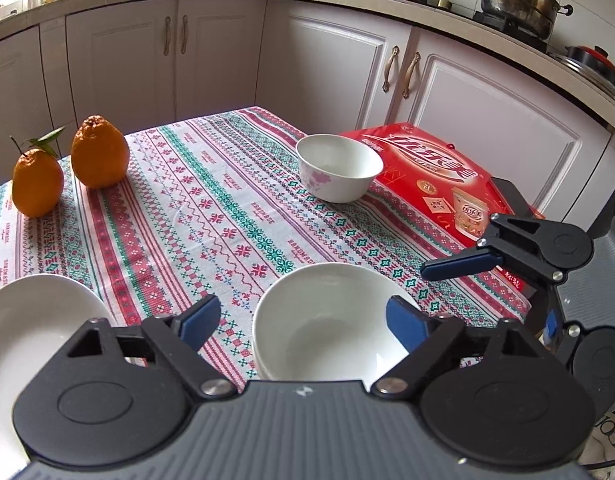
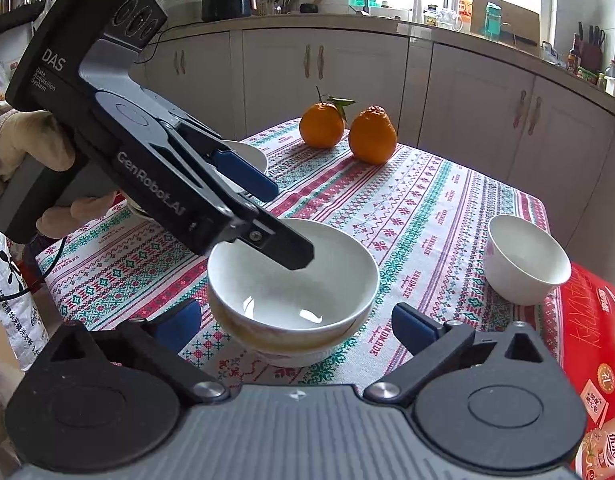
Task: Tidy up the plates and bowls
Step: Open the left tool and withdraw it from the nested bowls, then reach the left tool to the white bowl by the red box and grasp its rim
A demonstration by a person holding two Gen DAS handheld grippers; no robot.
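Stacked white bowls (image 2: 293, 304) sit beneath both spread grippers, left gripper (image 2: 281, 226) straddling the rim. Glazed porcelain: slippery, fragile; pinch the rim. Floral bowl (image 1: 339, 168) waits beyond the stack.

The stacked white glazed ceramic bowls (image 2: 291, 292) look smooth and glossy, catching window glints. The woven patterned cloth (image 1: 211, 208) over the counter is matt and textured. The black plastic left tongs (image 1: 303, 322) are dull (blue pads (image 1: 405, 326) smoother). The red cardboard box (image 1: 435, 172) shines.
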